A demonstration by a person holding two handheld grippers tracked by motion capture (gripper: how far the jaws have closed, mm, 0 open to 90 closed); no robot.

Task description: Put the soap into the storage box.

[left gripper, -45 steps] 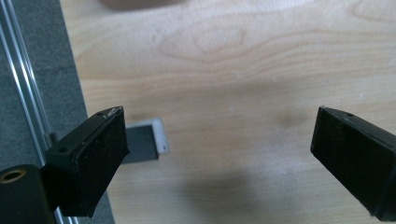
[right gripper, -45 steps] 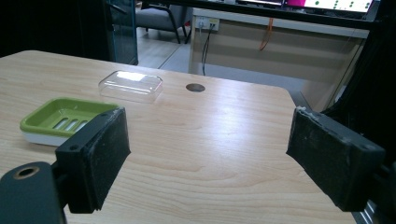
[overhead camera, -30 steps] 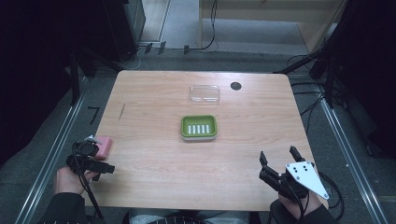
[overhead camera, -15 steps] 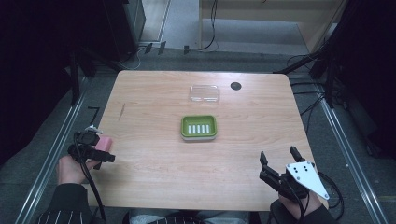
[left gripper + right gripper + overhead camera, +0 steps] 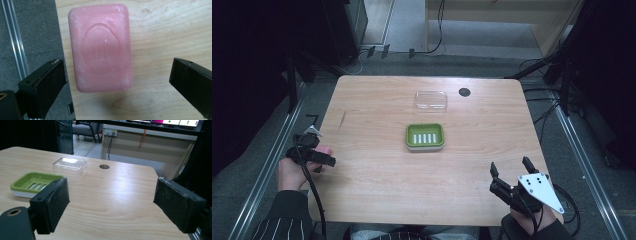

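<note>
A pink soap bar (image 5: 100, 47) lies flat at the table's left edge, its stamped face up. My left gripper (image 5: 117, 71) hangs above it, open, one jaw beyond the table's edge and the other over the wood, neither touching the bar. In the high view the left gripper (image 5: 318, 156) covers most of the soap bar (image 5: 327, 149). A green soap dish (image 5: 425, 136) with a slotted floor sits mid-table, empty. My right gripper (image 5: 509, 166) stands open near the front right corner, holding nothing, and looks toward the soap dish (image 5: 35, 183).
A clear plastic lid (image 5: 431, 100) lies behind the dish, with a round cable hole (image 5: 464, 92) to its right. The lid (image 5: 70, 165) and hole (image 5: 104, 166) also appear ahead of the right gripper. Metal rails run along the floor on both sides of the table.
My left gripper has moved forward along the left edge and now hangs over the soap bar. The right gripper has stayed put.
</note>
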